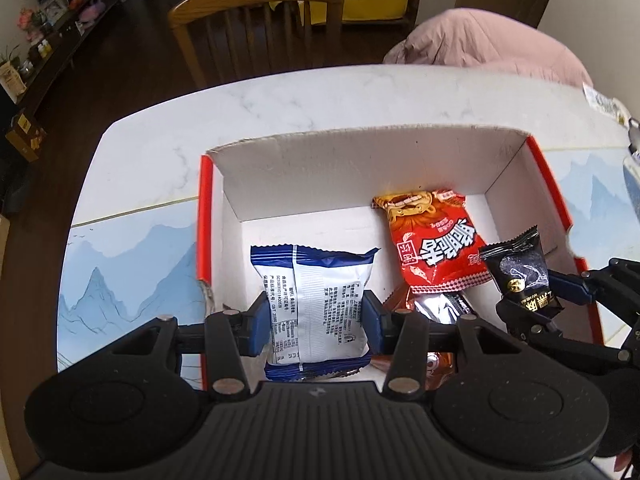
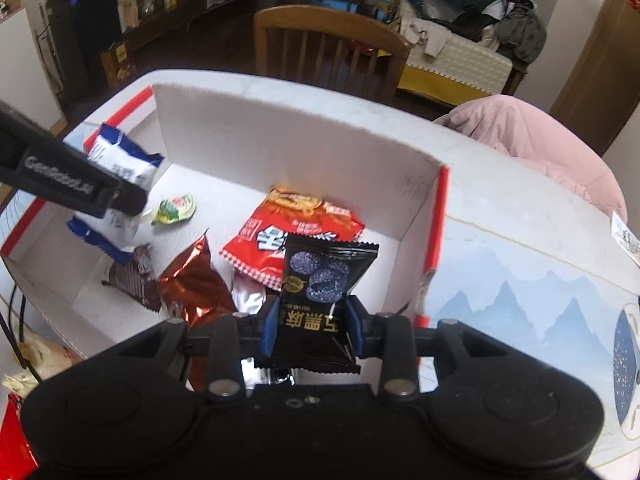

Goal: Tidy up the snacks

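Note:
A white cardboard box (image 1: pixel 352 160) with red edges stands on the table; it also shows in the right wrist view (image 2: pixel 280 136). My left gripper (image 1: pixel 316 320) is shut on a blue-and-white snack packet (image 1: pixel 316 296), held over the box's near left part; that packet also shows in the right wrist view (image 2: pixel 120 164). My right gripper (image 2: pixel 314 330) is shut on a black snack packet (image 2: pixel 324 280), held over the box's near right part; it also shows in the left wrist view (image 1: pixel 520 268). In the box lie a red packet (image 1: pixel 432 248), a copper foil packet (image 2: pixel 192 280), a brown packet (image 2: pixel 136 280) and a small green packet (image 2: pixel 174 208).
A wooden chair (image 1: pixel 256 28) stands beyond the table's far edge. A pink cloth heap (image 1: pixel 488 44) lies at the far right. A blue mountain-print mat (image 1: pixel 132 264) covers the near table. More packets (image 2: pixel 16 420) lie left of the box.

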`<state>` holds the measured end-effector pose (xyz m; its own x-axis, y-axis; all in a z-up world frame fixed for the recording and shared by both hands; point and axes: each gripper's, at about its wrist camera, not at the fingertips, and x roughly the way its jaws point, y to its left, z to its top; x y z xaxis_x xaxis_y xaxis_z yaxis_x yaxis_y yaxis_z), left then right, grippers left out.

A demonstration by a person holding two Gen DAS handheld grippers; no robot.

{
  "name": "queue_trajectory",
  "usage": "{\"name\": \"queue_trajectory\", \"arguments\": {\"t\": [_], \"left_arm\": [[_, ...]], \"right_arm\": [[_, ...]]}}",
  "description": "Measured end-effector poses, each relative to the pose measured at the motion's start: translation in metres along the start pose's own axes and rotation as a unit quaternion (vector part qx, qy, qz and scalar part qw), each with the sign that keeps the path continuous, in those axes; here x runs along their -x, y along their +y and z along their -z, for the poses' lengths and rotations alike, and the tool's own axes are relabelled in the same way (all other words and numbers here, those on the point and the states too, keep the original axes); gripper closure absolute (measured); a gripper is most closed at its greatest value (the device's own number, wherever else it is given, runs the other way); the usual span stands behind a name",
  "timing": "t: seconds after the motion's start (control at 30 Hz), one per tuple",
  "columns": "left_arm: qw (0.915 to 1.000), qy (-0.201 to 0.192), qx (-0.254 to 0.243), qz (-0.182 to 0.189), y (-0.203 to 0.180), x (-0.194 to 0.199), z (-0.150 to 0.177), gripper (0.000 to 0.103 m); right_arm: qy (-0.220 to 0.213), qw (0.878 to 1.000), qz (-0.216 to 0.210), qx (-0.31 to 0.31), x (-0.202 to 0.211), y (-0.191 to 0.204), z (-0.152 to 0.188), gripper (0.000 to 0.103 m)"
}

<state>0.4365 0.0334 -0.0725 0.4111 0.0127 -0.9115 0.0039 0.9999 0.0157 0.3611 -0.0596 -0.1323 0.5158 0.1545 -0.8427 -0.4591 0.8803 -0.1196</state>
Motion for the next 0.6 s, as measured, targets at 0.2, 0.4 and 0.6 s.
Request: {"name": "queue_trajectory", "arguments": {"t": [0.2, 0.4, 0.6], "left_arm": [[0.9996, 0.016, -0.012, -0.019, -0.005, -0.016, -0.003, 0.057], [0.9991, 0.026, -0.014, -0.030, -0.008, -0.024, -0.006, 0.057], [0.9994, 0.020, -0.004, -0.027, -0.002, -0.019, -0.005, 0.053]], "right_arm": [[0.013, 1.000, -0.002, 0.007, -0.009, 0.001, 0.000, 0.070], [0.017, 1.000, 0.001, 0.010, -0.013, 0.001, -0.001, 0.067], [0.012, 1.000, -0.003, -0.003, -0.007, -0.003, 0.001, 0.065]]}}
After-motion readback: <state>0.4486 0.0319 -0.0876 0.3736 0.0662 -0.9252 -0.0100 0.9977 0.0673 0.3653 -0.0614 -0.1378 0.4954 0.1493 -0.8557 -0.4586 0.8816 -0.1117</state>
